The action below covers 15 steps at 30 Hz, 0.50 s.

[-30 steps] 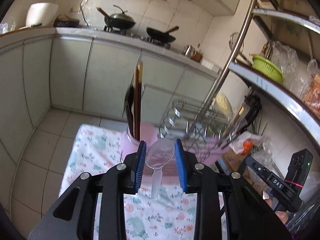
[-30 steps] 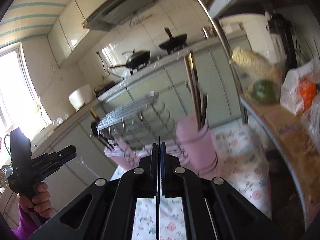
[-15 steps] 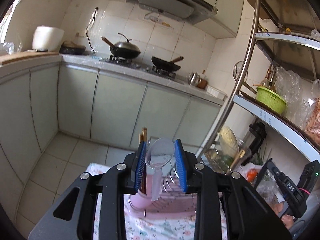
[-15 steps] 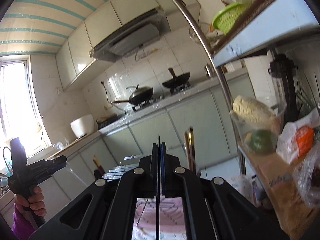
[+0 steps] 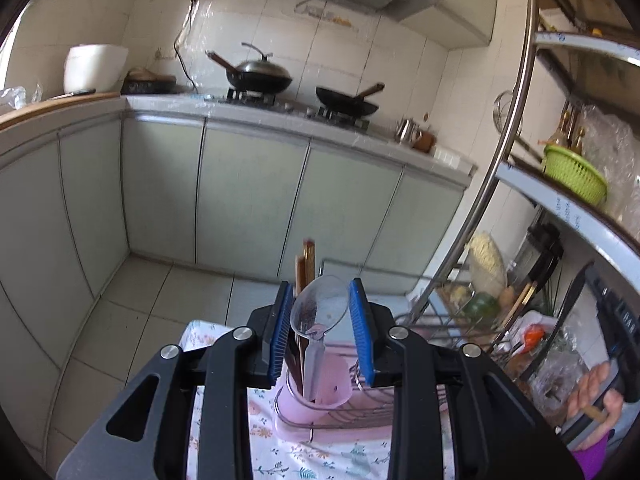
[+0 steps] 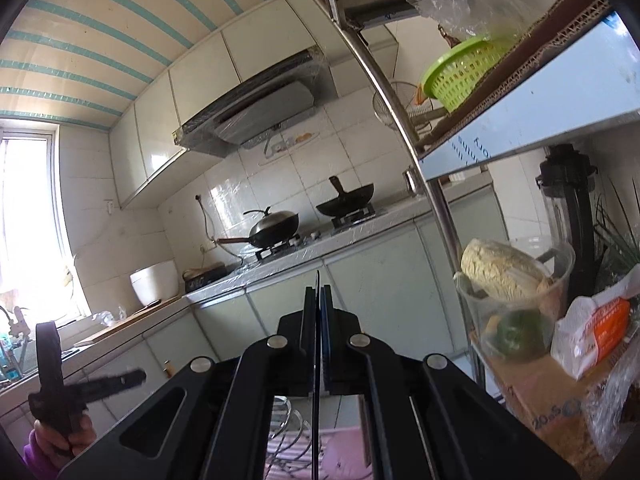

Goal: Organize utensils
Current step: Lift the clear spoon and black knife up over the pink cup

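Two chopsticks (image 5: pixel 306 268) upright in pink holder (image 5: pixel 320 394).

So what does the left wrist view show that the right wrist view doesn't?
Only the left wrist view shows the clear plastic spoon between the left gripper's fingers, above the pink utensil cup holding chopsticks. Only the right wrist view shows the right gripper shut on a thin dark blade-like utensil, plus the window. Both show the woks, green basket and dish rack.
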Each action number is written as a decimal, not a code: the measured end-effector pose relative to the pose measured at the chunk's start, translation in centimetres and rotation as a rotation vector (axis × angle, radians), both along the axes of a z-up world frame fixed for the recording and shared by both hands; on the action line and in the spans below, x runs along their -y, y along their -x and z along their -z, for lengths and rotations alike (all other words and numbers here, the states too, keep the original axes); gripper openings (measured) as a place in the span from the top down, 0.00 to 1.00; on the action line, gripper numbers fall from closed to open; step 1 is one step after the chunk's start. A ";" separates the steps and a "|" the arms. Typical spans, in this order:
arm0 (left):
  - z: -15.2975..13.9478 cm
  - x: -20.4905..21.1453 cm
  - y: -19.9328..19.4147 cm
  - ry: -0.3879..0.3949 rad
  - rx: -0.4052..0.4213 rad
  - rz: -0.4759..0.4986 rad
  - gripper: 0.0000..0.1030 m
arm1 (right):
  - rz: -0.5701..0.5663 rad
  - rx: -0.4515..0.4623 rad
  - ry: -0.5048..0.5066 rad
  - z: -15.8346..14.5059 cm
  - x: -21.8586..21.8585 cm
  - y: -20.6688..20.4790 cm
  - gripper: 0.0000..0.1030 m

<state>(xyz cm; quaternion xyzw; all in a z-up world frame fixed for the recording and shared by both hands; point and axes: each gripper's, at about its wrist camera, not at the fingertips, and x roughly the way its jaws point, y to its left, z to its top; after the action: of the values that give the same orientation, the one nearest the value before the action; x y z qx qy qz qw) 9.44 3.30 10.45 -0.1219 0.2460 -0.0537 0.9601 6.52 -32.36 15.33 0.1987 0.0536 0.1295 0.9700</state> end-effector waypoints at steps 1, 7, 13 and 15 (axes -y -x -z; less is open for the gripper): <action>0.5 0.2 -0.3 -0.002 -0.012 0.004 0.72 | 0.006 0.006 0.006 0.0 0.0 -0.2 0.98; 2.7 0.1 -1.1 0.028 -0.052 0.019 0.72 | 0.041 0.020 0.049 0.7 -0.4 -1.7 0.98; 3.7 -0.4 -1.7 0.044 -0.066 0.013 0.72 | 0.051 0.020 0.104 2.2 -1.4 -2.7 0.98; 4.0 -0.6 -1.7 0.051 -0.070 0.013 0.72 | 0.054 0.024 0.123 2.7 -1.9 -2.8 0.98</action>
<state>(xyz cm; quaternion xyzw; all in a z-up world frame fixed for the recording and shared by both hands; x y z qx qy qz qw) 11.12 3.93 6.46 -0.1466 0.2787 -0.0618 0.9471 9.36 -30.46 12.67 0.1386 0.0442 0.1022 0.9841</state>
